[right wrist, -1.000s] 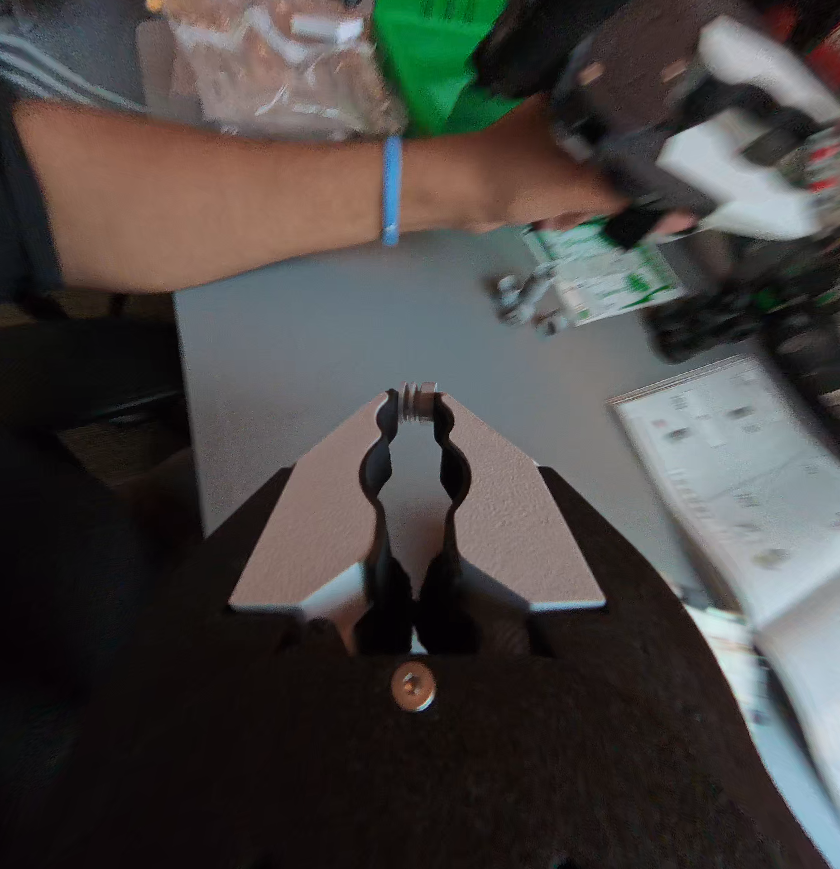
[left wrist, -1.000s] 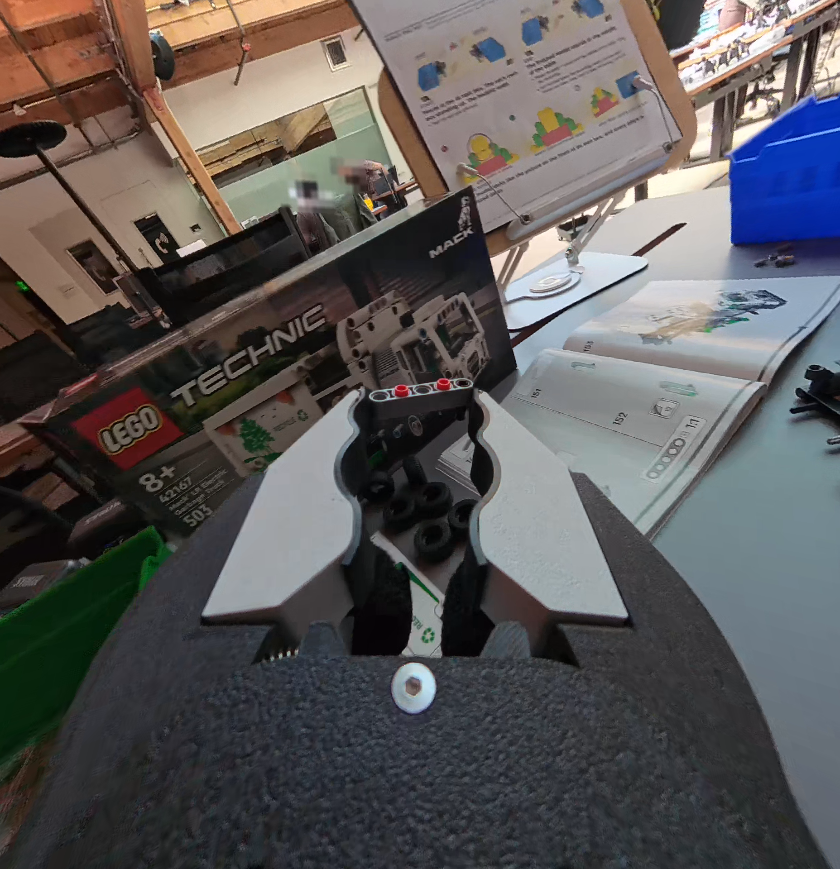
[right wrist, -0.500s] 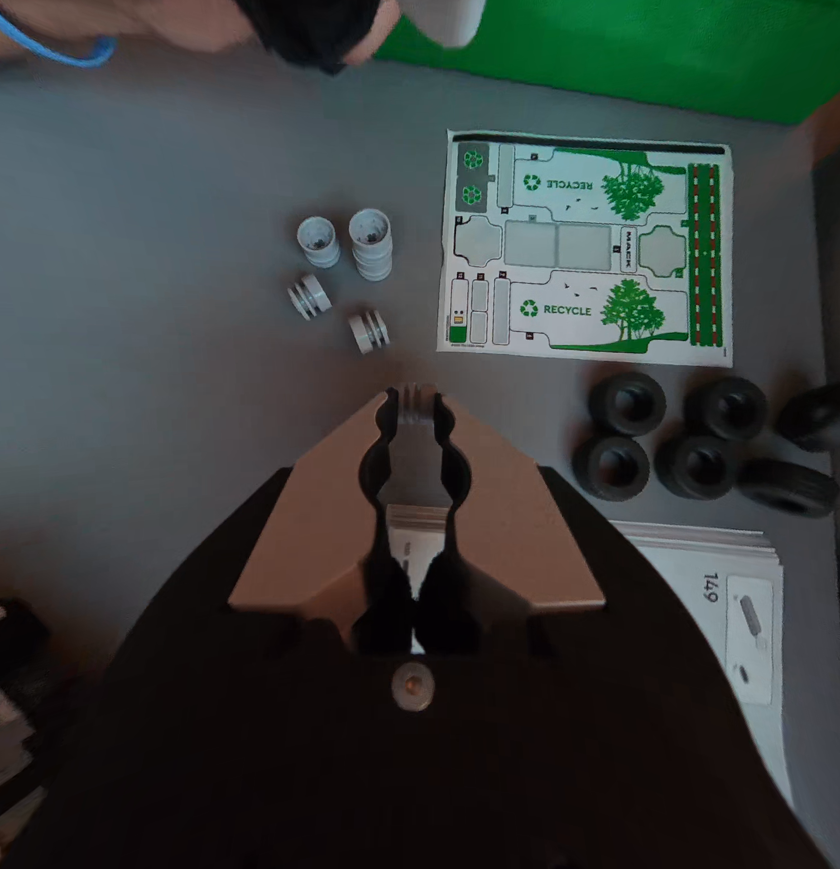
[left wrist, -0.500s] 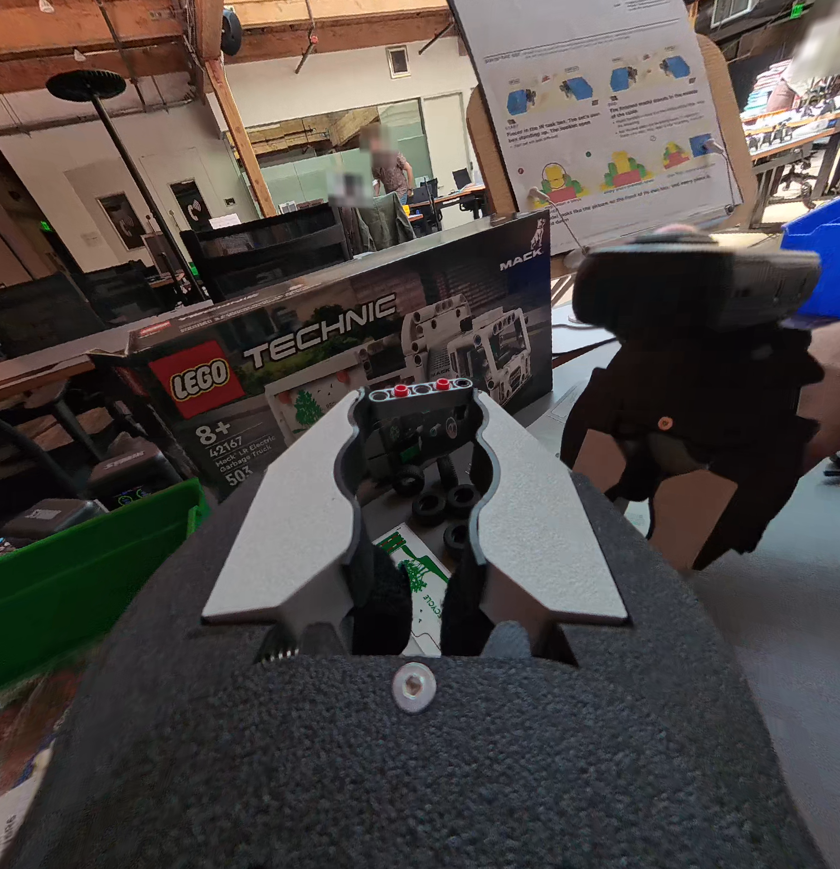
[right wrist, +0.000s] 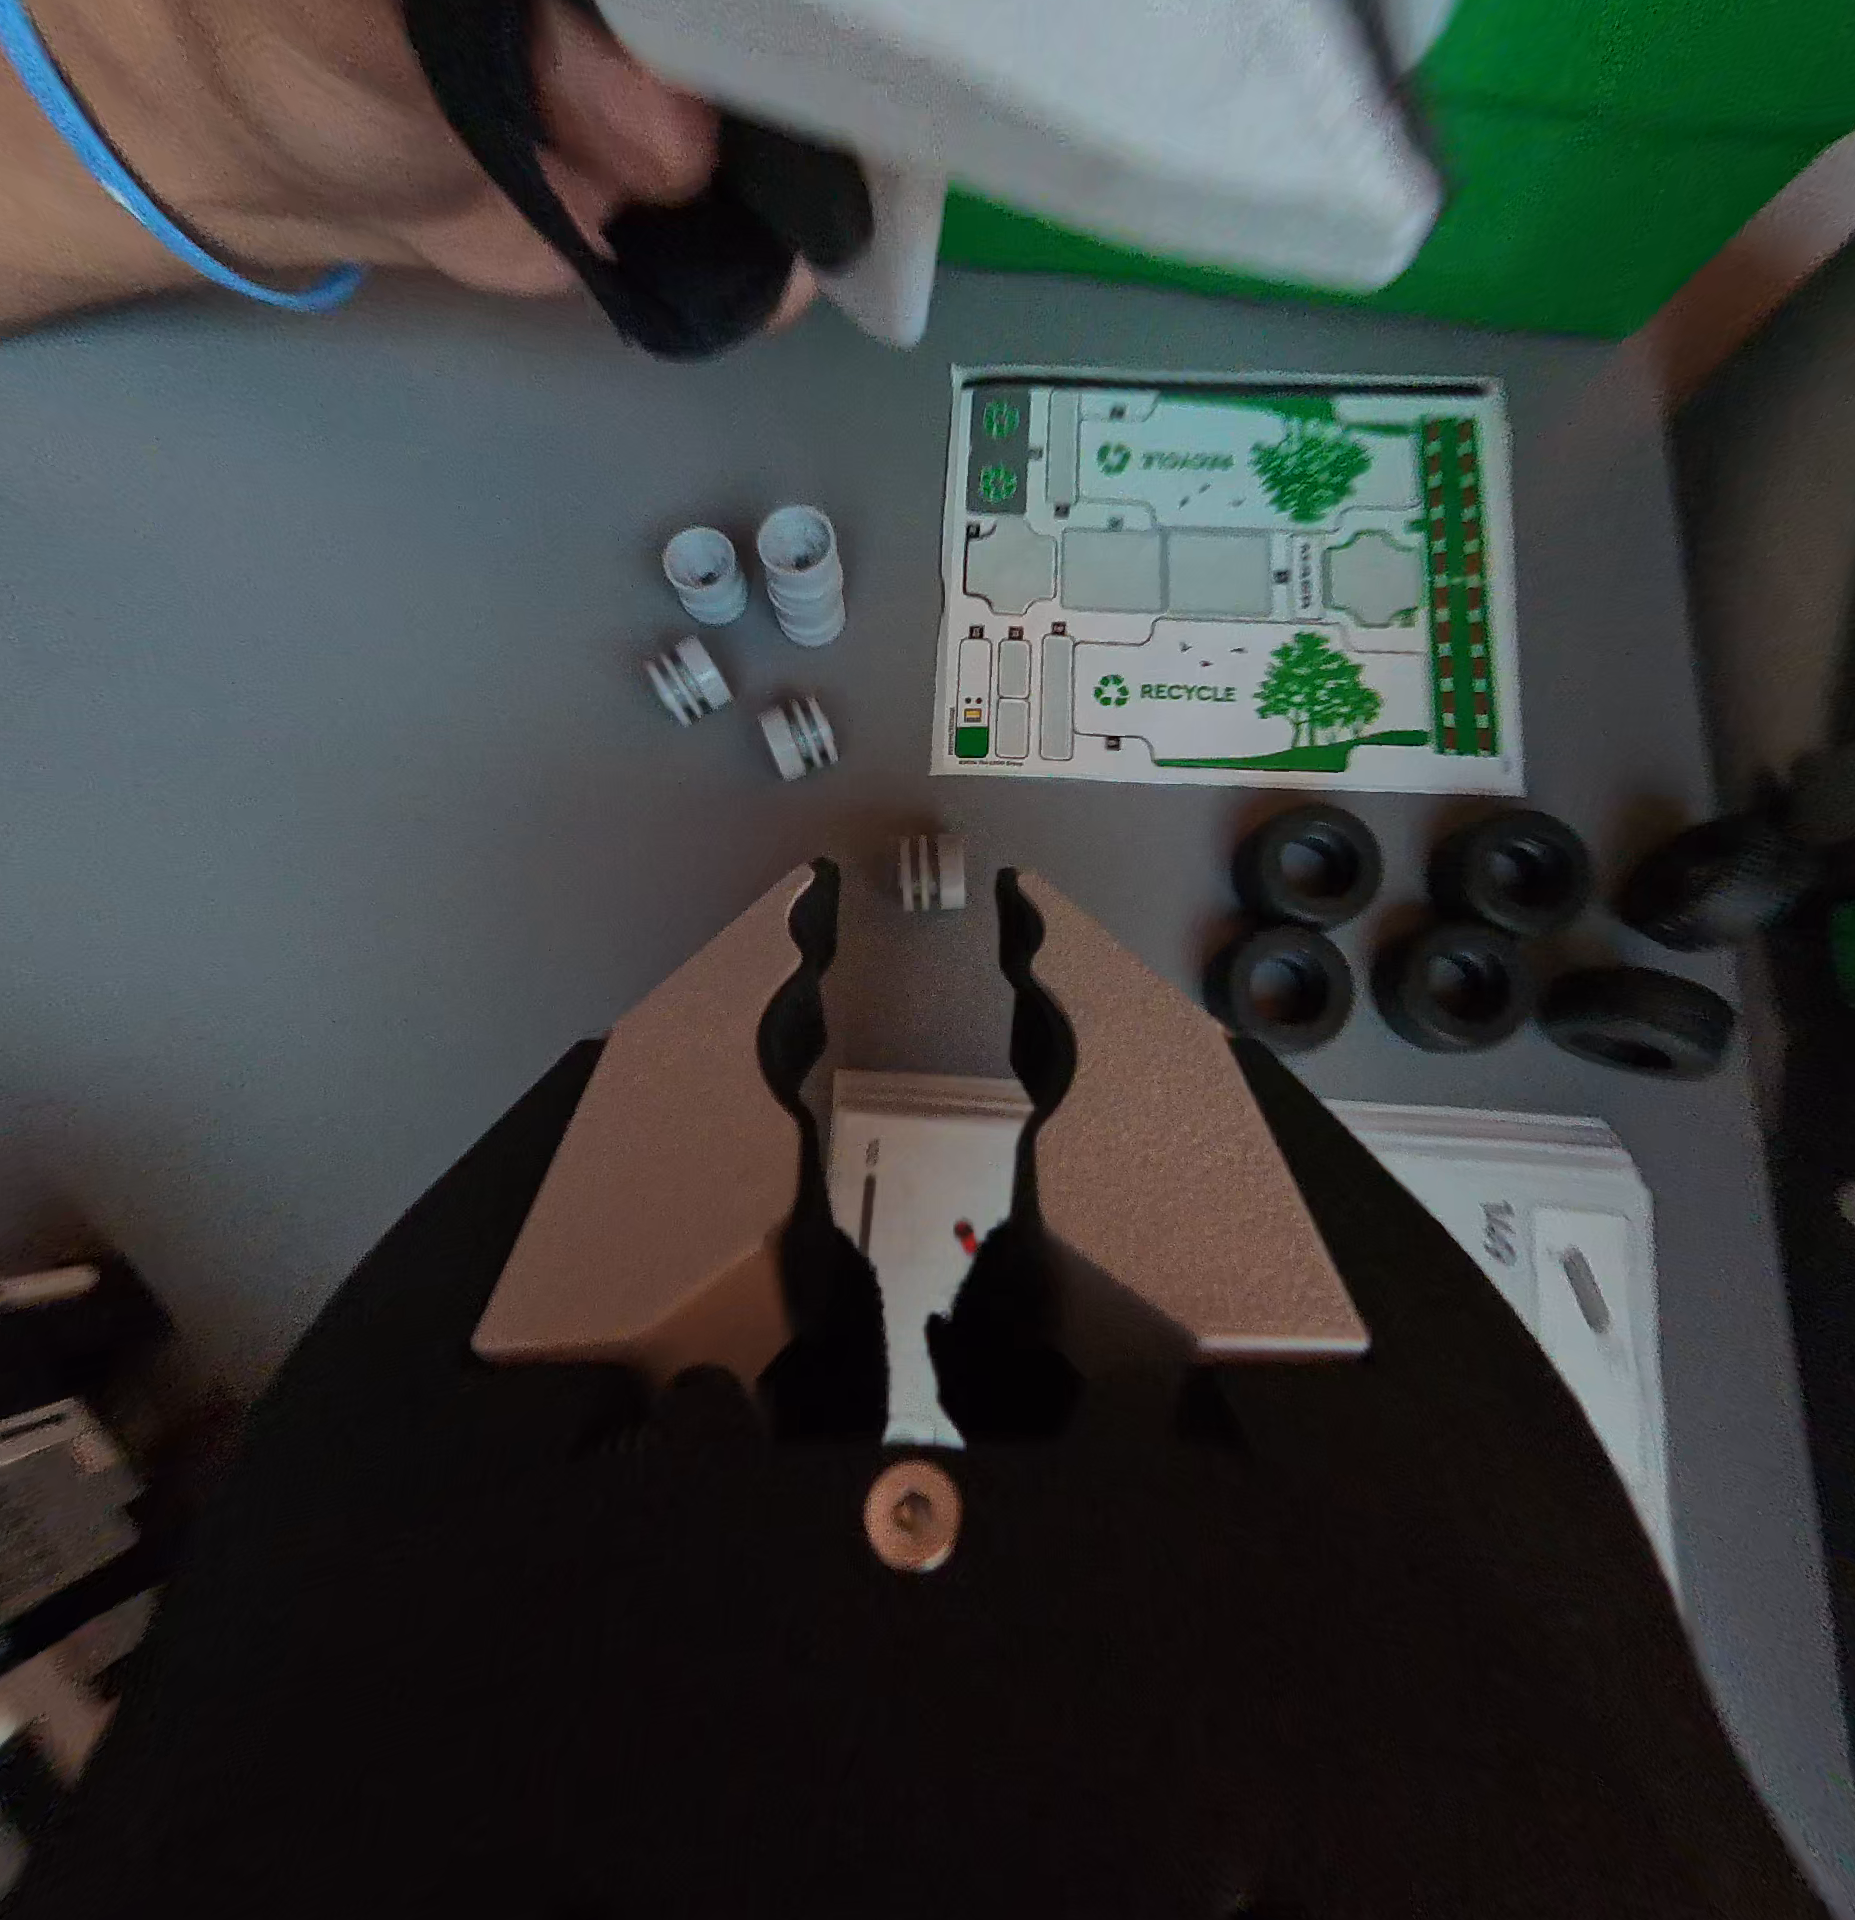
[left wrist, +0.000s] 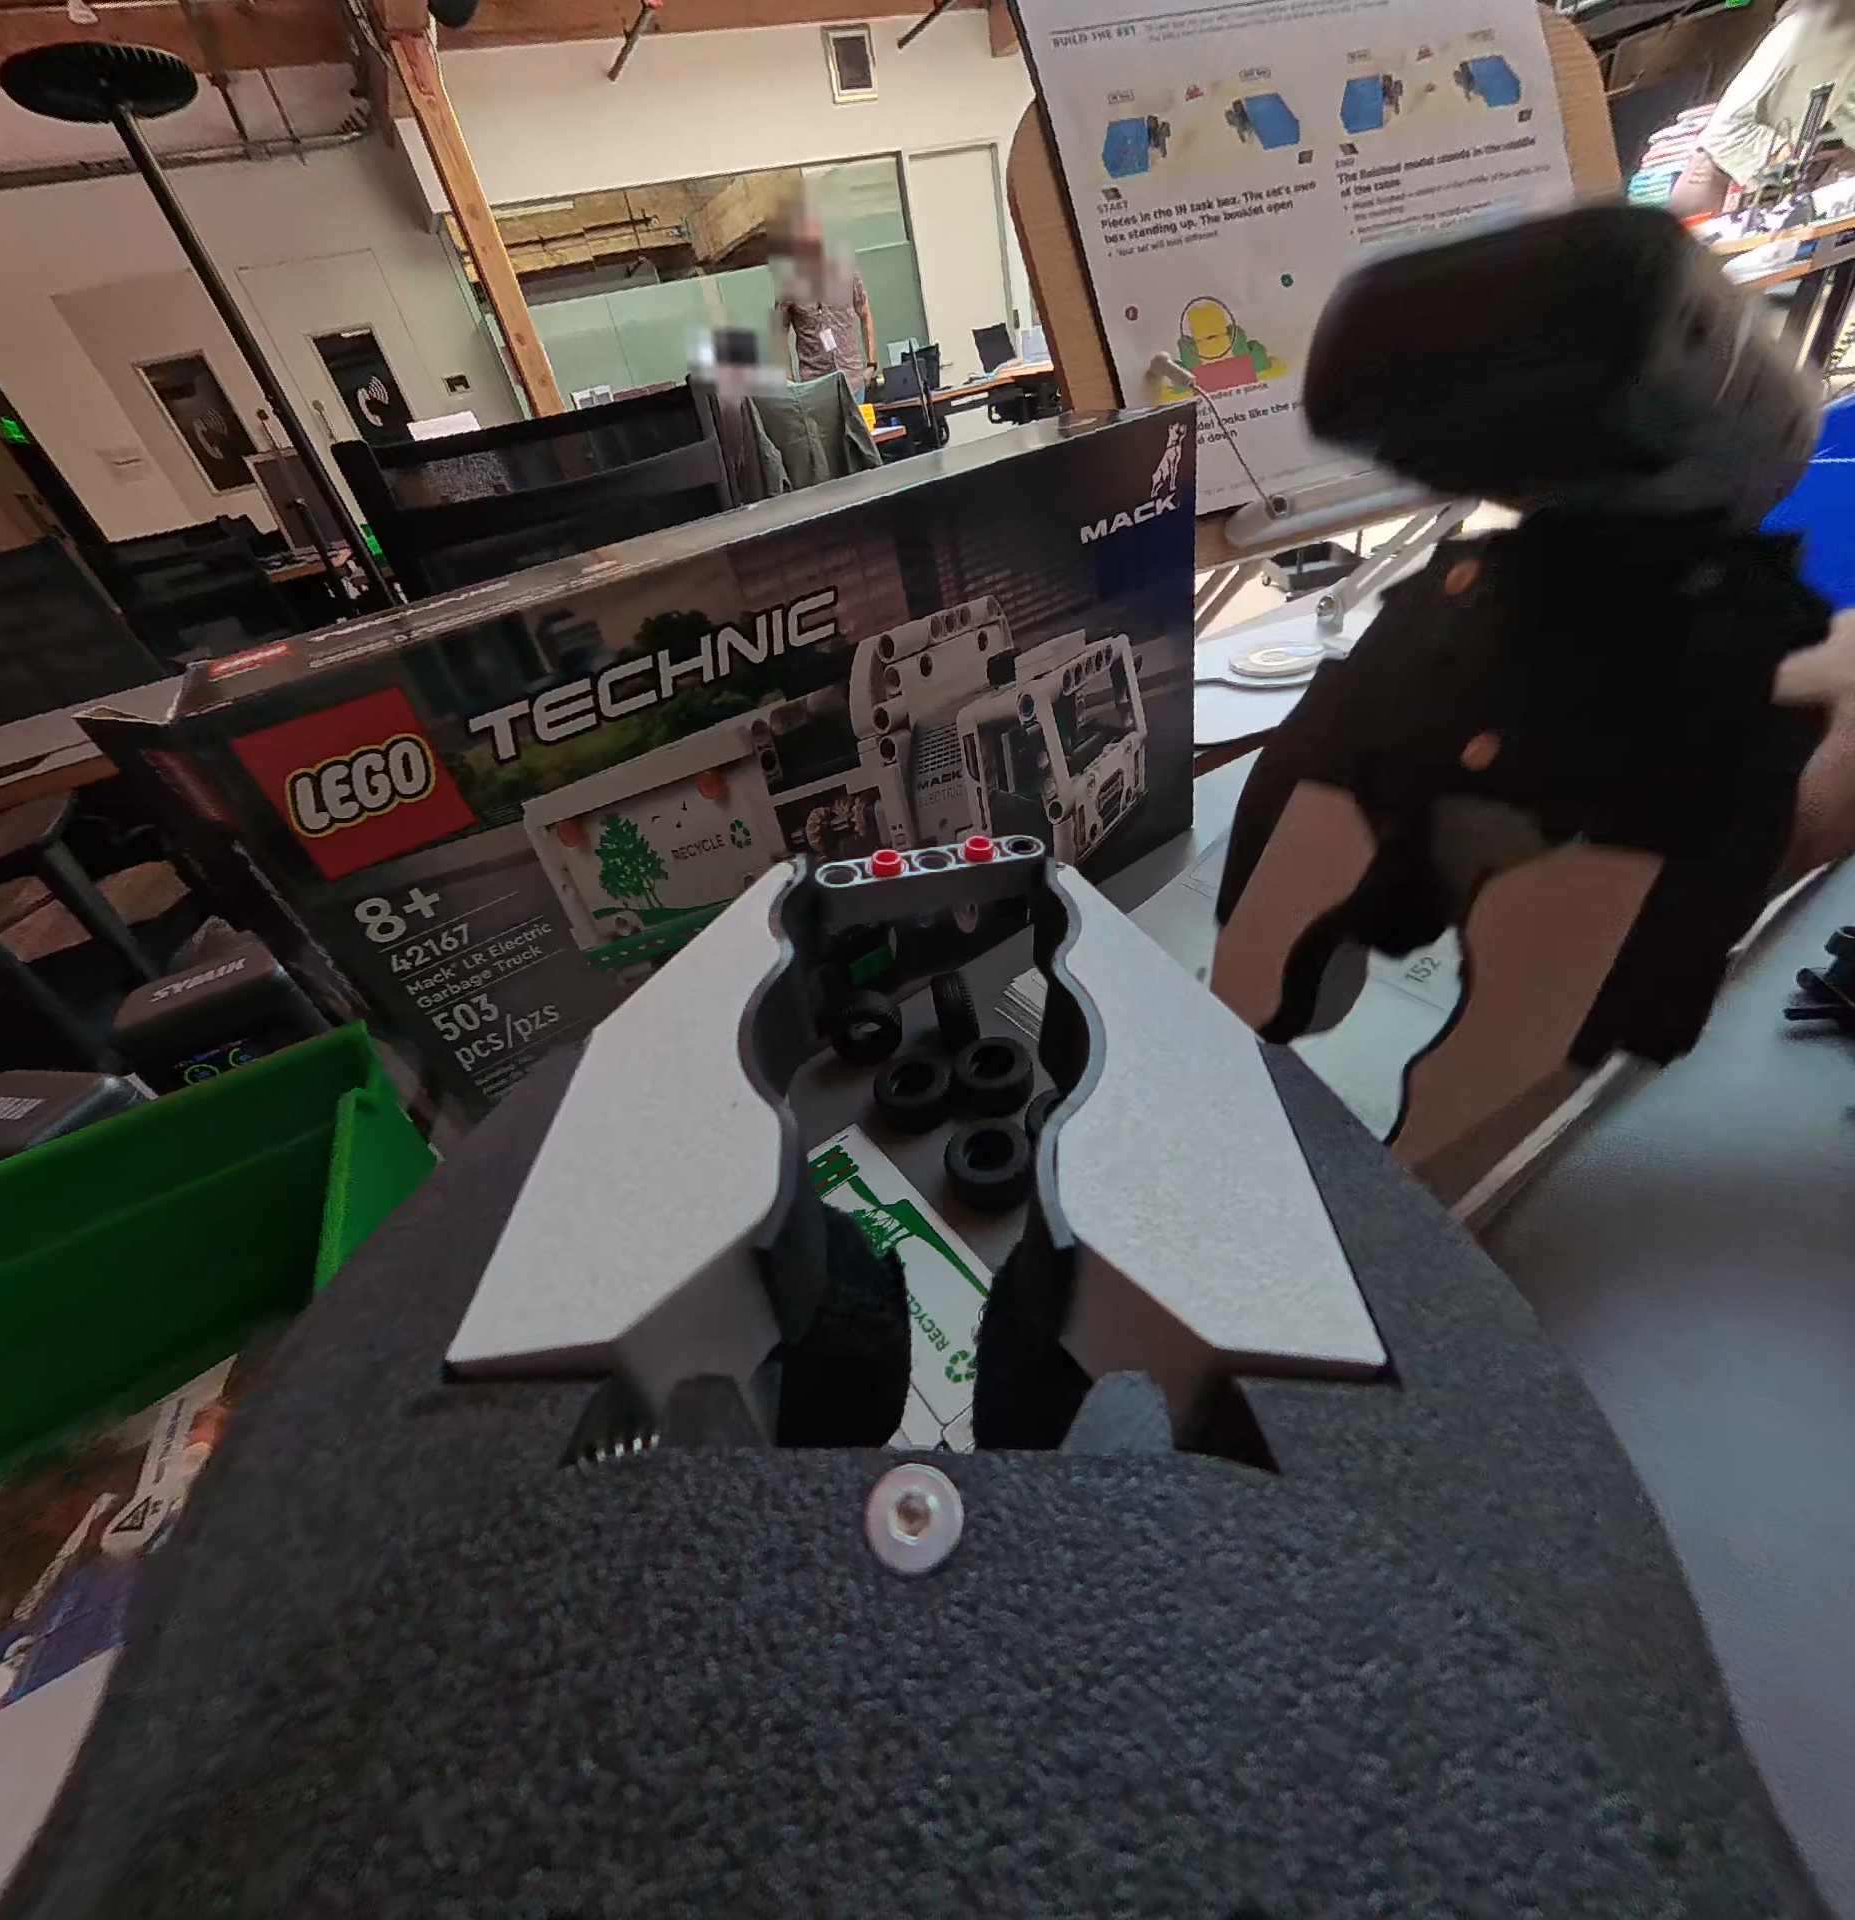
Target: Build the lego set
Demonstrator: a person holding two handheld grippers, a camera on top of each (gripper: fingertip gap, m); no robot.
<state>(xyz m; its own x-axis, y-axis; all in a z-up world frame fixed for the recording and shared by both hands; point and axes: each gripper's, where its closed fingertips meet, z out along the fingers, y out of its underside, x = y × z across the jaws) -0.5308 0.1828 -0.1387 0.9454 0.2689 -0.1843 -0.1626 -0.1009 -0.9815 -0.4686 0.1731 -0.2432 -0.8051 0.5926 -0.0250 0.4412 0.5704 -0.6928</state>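
Rim (right wrist: 931, 873): a small grey ribbed wheel rim lying on its side on the grey table (right wrist: 279, 831), between the tips of the right gripper (right wrist: 918, 883) and touching neither. Its axis runs left to right across the right wrist view, so its ribs face the jaws' gap and its open ends face the two fingers.
Right gripper: jaws well apart, nothing in them. It points straight down at the table, over the edge of the booklet (right wrist: 1474, 1174).
Left gripper (left wrist: 928, 904): jaws closed partway on a dark grey beam (left wrist: 928, 868) with two red pins on top. The beam's long axis lies crosswise between the tips, roughly level; a dark sub-assembly seems to hang below it, mostly hidden.
Other rims (right wrist: 751, 623): four more stand or lie in a loose cluster up and left of the loose one, well clear of it.
Tyres (right wrist: 1422, 935): black, grouped to the right, below the sticker sheet (right wrist: 1224, 571).
Further out: green bin (left wrist: 154, 1226) at the left, set box (left wrist: 642, 727) upright behind the parts.
Stage, as I judge it: the rim is parked loose, not yet fitted to a tyre or axle.
Risk: lying on its curved side, the rim can roll toward or away from the gripper if a finger brushes it.
Risk: closing on the ribbed round surface off-centre could squirt it out sideways.
Risk: the left gripper's hold is only at the beam's ends; a tilt could let the hanging part swing or slip.
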